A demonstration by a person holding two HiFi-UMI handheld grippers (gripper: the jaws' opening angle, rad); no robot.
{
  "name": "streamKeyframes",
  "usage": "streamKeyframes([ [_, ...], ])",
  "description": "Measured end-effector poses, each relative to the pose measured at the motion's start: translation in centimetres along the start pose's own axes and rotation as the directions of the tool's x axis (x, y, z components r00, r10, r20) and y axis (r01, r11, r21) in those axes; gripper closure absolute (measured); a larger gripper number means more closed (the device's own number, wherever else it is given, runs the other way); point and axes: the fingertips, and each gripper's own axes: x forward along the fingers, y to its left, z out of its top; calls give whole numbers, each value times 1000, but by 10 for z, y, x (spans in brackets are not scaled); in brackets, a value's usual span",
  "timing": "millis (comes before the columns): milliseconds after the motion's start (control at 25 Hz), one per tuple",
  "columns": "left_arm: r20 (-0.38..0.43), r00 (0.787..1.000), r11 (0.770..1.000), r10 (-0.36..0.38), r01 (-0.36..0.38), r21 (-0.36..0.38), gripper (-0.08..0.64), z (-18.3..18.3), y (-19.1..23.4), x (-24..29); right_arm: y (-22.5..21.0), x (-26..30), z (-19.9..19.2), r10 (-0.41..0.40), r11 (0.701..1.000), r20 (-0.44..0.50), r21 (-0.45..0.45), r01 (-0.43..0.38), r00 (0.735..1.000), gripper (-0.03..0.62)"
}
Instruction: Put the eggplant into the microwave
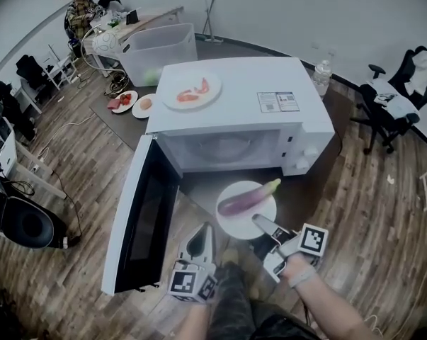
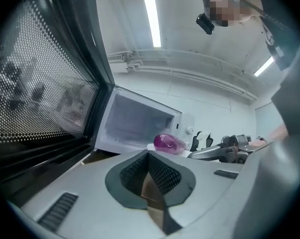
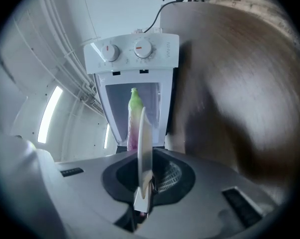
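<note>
The step in hand is the carry to the oven. The long purple eggplant with a green stem (image 1: 243, 199) lies on a round white plate (image 1: 236, 227), which is held in the air just in front of the white countertop microwave (image 1: 234, 98). It is level with the cavity mouth but not yet inside. The right gripper (image 1: 259, 222) is clamped on the near rim of the plate; in its own view the rim runs edge-on between the pads, with the eggplant beyond it and the cavity straight ahead. The left gripper (image 1: 209, 228) has its jaws closed on nothing and sits low, beside the microwave's black-windowed door (image 1: 139, 218), which is swung wide to the left.

The next move probably calls for pushing the plate straight forward through the opening while keeping it flat, since the eggplant rests loose and could roll off. Then the plate needs lowering onto the cavity floor before the right jaws release it.
</note>
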Motion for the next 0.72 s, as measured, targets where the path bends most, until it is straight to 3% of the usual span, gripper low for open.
streamKeyframes([
  [320,21,999,999,28,-27,-31,560,-8,15,18,-3,25,14,27,1000,-22,12,-27,999,569],
  [720,22,999,999,34,-34,-14,560,-17,32,40,-4,61,25,28,1000,-43,-12,-29,999,569],
])
